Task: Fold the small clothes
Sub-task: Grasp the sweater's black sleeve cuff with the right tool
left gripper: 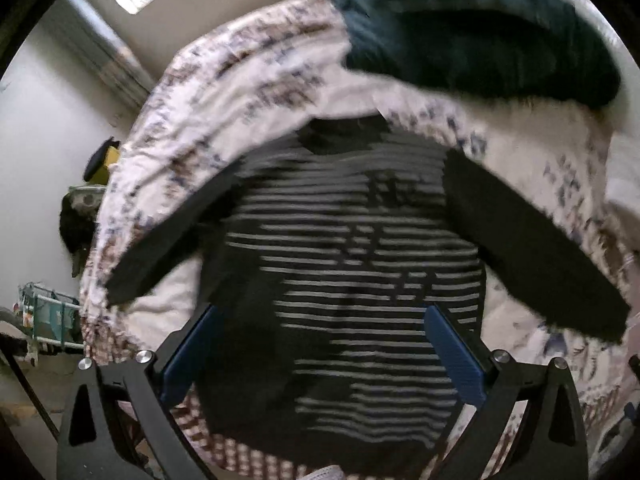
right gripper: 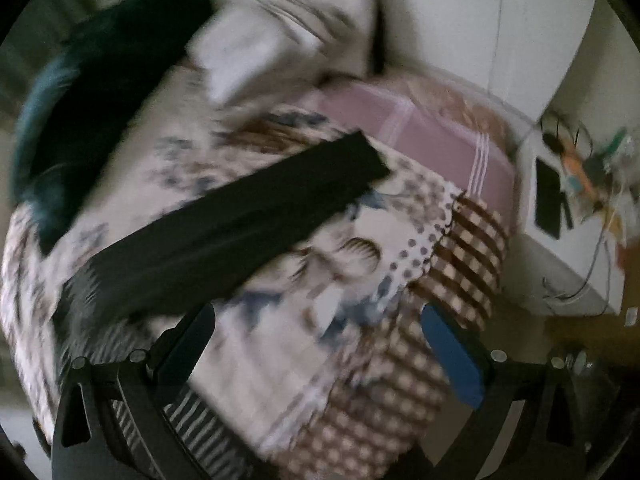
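Left gripper (left gripper: pixel 320 354): blue pads spread wide, nothing between them, hovering over the lower half of the striped sweater (left gripper: pixel 352 280). Right gripper (right gripper: pixel 320 354): also spread wide and empty, poised above the bedspread (right gripper: pixel 280 344) near the bed's corner.

Left wrist view, left to right:
- A wall and some clutter sit at the far left, too blurred to identify; a pale basket-like frame stands low by the floor.
- Floral bedspread covers the bed.
- Left sleeve (left gripper: pixel 176 236), plain black, is splayed outward and down.
- Sweater body lies flat, front or back I cannot tell, with black and pale stripes and the neckline toward the far side.
- Right sleeve (left gripper: pixel 532 248), plain black, is splayed outward the other way.
- A dark teal garment (left gripper: pixel 480 28) is heaped at the top of the bed, apart from the sweater.

Right wrist view, left to right:
- The teal heap lies upper left.
- One black sleeve runs diagonally across the bedspread; a sliver of striped hem shows at the lower left, under the gripper's frame.
- A pink sheet (right gripper: pixel 432 132) and checked border run along the bed's edge.
- A white side table (right gripper: pixel 568 248) with cables and small items stands at far right.

Progress, as judged: the sweater is spread out flat with both sleeves extended, and no fold is visible yet. Still to do are bringing the sleeves in across the body, then folding the body. The teal garment looks unfolded too. Heavy motion blur in both views limits detail.
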Demonstrator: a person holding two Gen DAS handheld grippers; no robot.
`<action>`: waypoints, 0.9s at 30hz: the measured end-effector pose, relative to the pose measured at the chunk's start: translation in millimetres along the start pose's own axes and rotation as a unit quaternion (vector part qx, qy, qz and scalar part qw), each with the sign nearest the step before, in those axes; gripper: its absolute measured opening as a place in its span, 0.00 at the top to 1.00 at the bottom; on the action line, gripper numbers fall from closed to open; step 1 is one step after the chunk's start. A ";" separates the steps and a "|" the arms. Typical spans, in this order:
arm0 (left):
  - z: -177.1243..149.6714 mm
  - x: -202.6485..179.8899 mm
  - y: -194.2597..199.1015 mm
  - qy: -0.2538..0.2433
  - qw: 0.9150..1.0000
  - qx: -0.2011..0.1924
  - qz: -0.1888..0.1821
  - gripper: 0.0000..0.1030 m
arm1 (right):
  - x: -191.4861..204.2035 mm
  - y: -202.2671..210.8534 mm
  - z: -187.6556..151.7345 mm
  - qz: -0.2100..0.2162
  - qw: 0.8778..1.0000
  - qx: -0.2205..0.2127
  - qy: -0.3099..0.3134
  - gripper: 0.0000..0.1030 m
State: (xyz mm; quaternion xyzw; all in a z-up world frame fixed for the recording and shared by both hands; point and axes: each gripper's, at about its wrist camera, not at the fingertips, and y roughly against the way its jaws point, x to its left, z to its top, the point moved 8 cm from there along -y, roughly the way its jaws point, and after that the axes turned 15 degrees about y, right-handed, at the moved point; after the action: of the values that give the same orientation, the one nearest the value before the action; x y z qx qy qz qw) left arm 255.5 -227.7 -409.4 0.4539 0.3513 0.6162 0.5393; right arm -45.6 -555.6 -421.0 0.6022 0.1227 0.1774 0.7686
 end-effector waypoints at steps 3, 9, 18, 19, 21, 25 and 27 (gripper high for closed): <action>-9.5 -30.5 -42.3 -0.020 1.000 0.020 0.013 0.00 | -27.7 -62.4 20.9 -0.011 0.999 0.010 -0.033 0.00; -22.0 -70.4 -104.0 -0.045 0.998 0.042 0.028 0.00 | -49.3 -162.7 48.8 -0.022 0.997 0.030 -0.066 0.01; -34.7 -93.1 -149.8 -0.062 0.995 0.067 0.039 0.00 | -61.7 -204.3 74.9 -0.025 0.990 -0.038 -0.135 0.16; -34.8 -94.0 -152.3 -0.061 0.995 0.068 0.037 0.00 | -63.7 -204.2 77.6 -0.023 0.988 -0.049 -0.142 0.32; -34.3 -94.4 -154.5 -0.059 0.995 0.071 0.035 0.00 | -67.3 -203.4 83.7 -0.024 0.987 -0.066 -0.147 0.64; -29.9 -85.5 -157.4 -0.046 0.996 0.072 0.027 0.00 | -65.4 -193.2 97.0 -0.040 0.987 -0.093 -0.123 0.91; -27.2 -75.2 -159.7 -0.035 0.996 0.076 0.025 0.00 | -55.5 -177.0 104.6 -0.049 0.988 -0.108 -0.095 0.93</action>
State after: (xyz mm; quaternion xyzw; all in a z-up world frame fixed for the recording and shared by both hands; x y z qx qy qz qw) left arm 285.6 -272.8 -579.6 0.5233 0.3665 0.5849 0.4997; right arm -31.7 -708.8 -568.4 0.5232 0.0591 0.0936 0.8450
